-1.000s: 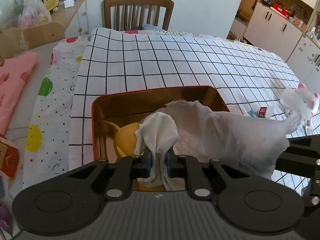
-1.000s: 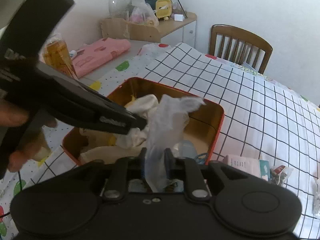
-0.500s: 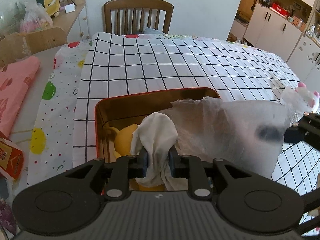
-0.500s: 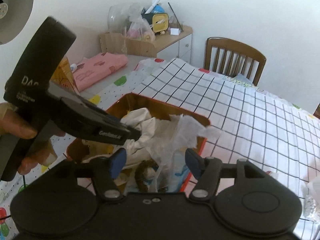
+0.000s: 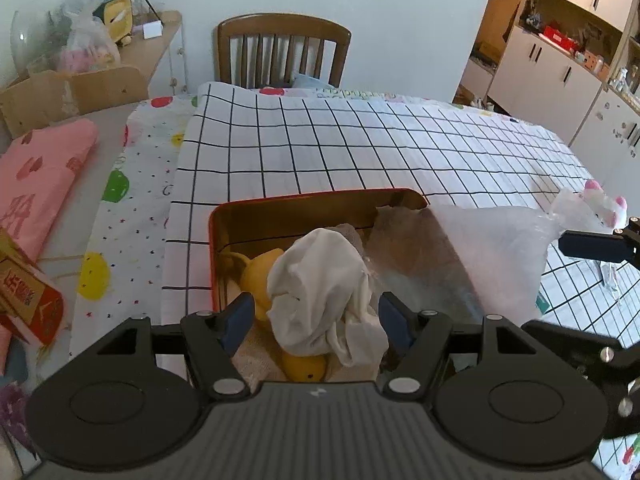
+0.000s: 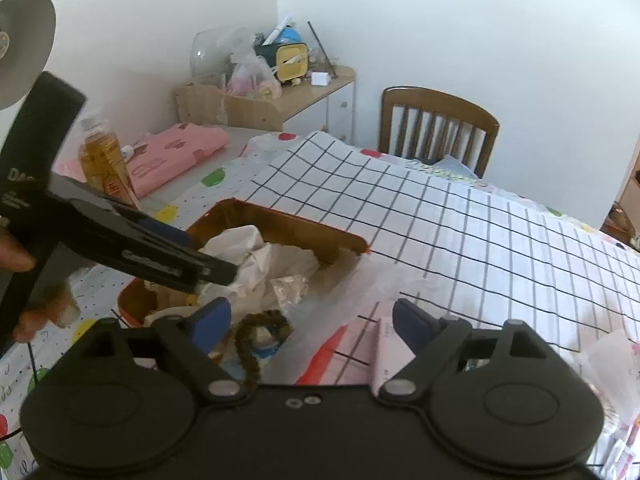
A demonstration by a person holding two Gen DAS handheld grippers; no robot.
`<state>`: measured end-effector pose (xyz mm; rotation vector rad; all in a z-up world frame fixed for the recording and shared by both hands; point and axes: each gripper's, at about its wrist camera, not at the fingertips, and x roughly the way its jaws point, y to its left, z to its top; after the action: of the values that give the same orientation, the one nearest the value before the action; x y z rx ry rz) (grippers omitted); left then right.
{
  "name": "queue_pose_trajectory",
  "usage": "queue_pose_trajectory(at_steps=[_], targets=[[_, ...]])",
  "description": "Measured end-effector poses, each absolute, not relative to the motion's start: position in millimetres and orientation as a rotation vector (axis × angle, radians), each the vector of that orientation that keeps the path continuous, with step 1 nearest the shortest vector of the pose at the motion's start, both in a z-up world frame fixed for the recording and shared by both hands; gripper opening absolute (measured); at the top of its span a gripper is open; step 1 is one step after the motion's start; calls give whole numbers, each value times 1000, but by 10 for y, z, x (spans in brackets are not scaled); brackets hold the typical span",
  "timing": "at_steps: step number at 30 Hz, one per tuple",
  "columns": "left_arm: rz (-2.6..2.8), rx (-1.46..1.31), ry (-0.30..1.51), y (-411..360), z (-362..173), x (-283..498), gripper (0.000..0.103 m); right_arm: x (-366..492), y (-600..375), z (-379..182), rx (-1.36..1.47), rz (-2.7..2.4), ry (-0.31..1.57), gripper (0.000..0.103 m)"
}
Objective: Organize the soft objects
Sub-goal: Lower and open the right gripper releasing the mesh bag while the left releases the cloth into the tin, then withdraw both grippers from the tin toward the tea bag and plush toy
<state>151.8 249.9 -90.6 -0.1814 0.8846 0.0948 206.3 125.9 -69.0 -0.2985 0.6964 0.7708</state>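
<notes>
white cloth [image 5: 324, 276]: bunched, sits in the tin, between the left jaws; neither pad touches it.
yellow plush [image 5: 260, 276]: in the tin under and left of the cloth, partly covered.
clear plastic sheet [image 5: 492, 256]: thin, translucent; draped over the tin's right rim and spilling onto the tablecloth.
braided brown item [image 6: 256, 332]: in the tin's near end, seen from the right wrist; can't tell what it is.
tin [image 5: 280, 216]: red outside, gold inside, rounded corners, open top; sits on the checked cloth.
left gripper [image 5: 316, 318]: jaws opening, blue pads clear of the cloth on both sides. Grasping nothing.
right gripper [image 6: 310, 326]: jaws opening, spread wide over the tin's near corner and the plastic sheet. Pads touch nothing.
person's hand [image 6: 16, 256]: on the left gripper's handle, left edge of the right wrist view.
checked tablecloth [image 5: 360, 152]: white with black grid, over a dotted one.
pink-eared plush [image 5: 600, 204]: bagged, right of the tin, well apart.
chair [image 5: 280, 52]: wooden, at the table's far end.
pink folded fabric [image 5: 36, 176]: left of the table.
</notes>
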Motion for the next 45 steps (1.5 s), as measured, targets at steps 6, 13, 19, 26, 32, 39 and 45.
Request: queue_pose_trajectory(at_steps=[6, 13, 19, 26, 32, 39, 45], targets=[[107, -199, 853, 2506, -793, 1365, 68, 2060, 1188, -688, -278, 776, 715, 83], [99, -191, 819, 2465, -659, 1162, 68, 1918, 1258, -601, -295, 835, 698, 82], [99, -161, 768, 2370, -511, 1001, 68, 1835, 1097, -488, -256, 848, 703, 82], [80, -108, 715, 2084, -329, 915, 68, 1776, 746, -358, -193, 813, 697, 84], [26, -96, 681, 1759, -229, 997, 79, 1787, 394, -287, -162, 754, 676, 86], [-41, -97, 650, 1276, -174, 1197, 85, 1889, -115, -279, -126, 678, 669, 90], [-61, -102, 656, 816, -222, 1458, 85, 2062, -631, -335, -95, 619, 672, 95]])
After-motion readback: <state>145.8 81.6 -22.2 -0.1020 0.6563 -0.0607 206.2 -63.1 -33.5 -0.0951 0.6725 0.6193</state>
